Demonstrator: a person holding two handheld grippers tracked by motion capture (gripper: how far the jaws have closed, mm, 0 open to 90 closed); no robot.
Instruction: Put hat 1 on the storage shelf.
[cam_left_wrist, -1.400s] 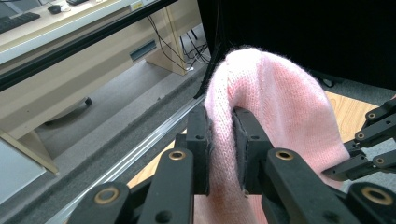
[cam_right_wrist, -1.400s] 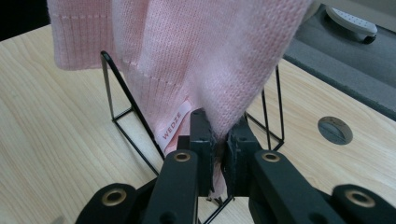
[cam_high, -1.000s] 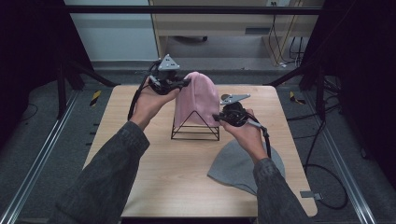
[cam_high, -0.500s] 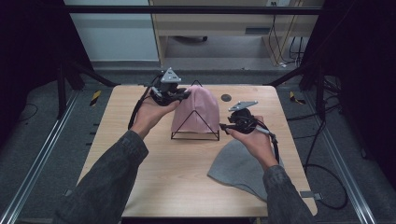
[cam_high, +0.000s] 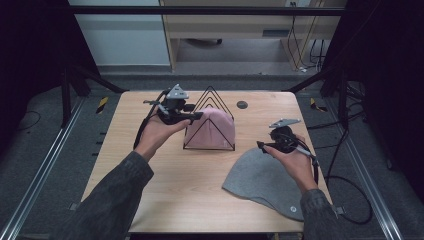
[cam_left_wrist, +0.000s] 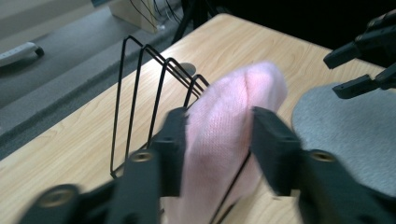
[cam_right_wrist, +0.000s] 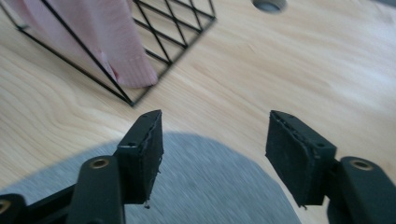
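Observation:
A pink knit hat (cam_high: 212, 131) hangs over the front of a black wire rack (cam_high: 210, 95) in the middle of the table. At the hat's left side my left gripper (cam_high: 197, 116) is open. In the left gripper view its jaws stand on either side of the pink hat (cam_left_wrist: 224, 140), and the left one touches the knit. A grey hat (cam_high: 265, 180) lies flat at the front right. My right gripper (cam_high: 261, 146) hovers over the grey hat's far edge, open with nothing between its jaws (cam_right_wrist: 215, 121). The grey hat (cam_right_wrist: 205, 186) lies below it.
The wooden table (cam_high: 165, 190) has a small round dark hole (cam_high: 242, 104) behind the rack. Black frame posts stand at both far corners. Cables trail off the table's right side. Bare wood lies left of and in front of the rack.
The pink hat has sunk from standing tall to sitting low on the rack's front. My right gripper has drawn back from it to the grey hat. The left gripper has dropped to the hat's left side.

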